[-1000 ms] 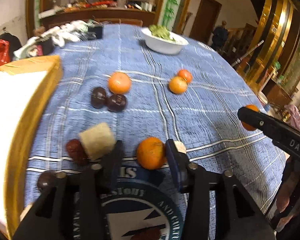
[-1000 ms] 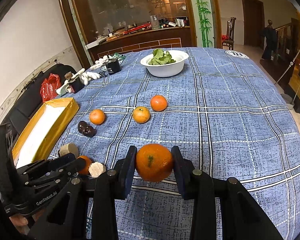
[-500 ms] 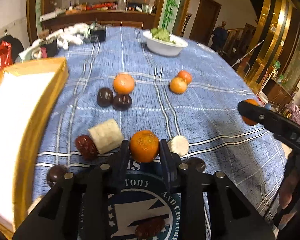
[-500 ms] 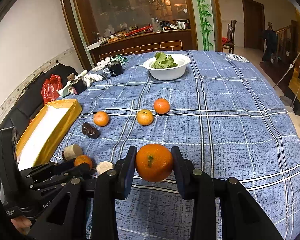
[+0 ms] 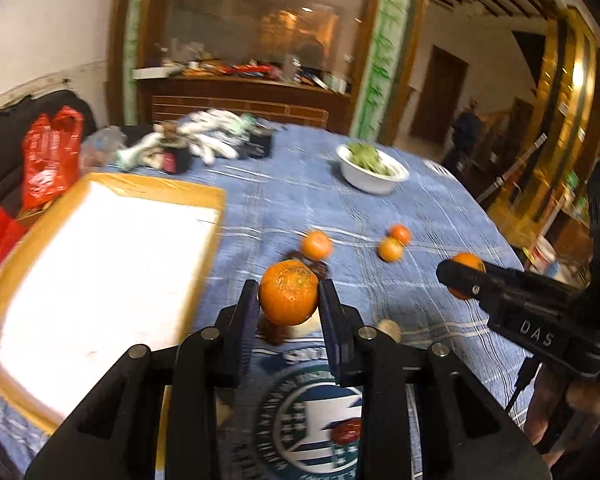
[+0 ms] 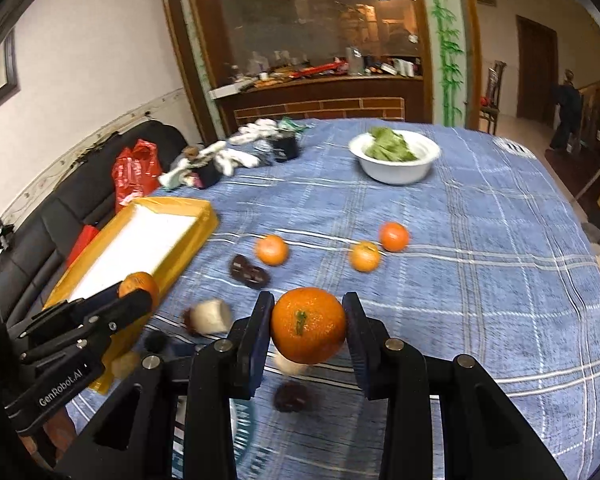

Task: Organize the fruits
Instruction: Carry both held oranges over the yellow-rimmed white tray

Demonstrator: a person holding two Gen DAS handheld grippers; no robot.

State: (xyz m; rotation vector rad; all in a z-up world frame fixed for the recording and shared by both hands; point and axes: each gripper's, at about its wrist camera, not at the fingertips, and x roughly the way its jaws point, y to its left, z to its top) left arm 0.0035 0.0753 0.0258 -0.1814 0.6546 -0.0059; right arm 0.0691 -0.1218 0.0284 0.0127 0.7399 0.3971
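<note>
Above the blue checked desk [image 6: 480,280], my left jaws squeeze one round orange fruit [image 5: 289,293] and my right jaws squeeze another [image 6: 308,330].

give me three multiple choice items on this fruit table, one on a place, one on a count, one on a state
1. Where does the white bowl of greens stand?
A. far side of the table, beyond the loose oranges
B. inside the yellow tray
C. on the black sofa

2. How many oranges lie loose on the blue cloth, held ones apart?
A. one
B. three
C. six

3. What is the state of the right gripper?
A. open and empty
B. shut on an orange
C. shut on a dark date

Answers: 1 A, the bowl sits past the oranges, far from the yellow tray. 2 B, three lie between tray and bowl. 3 B, both pads press the right-hand orange; the left gripper likewise clamps the left-hand orange.
</note>
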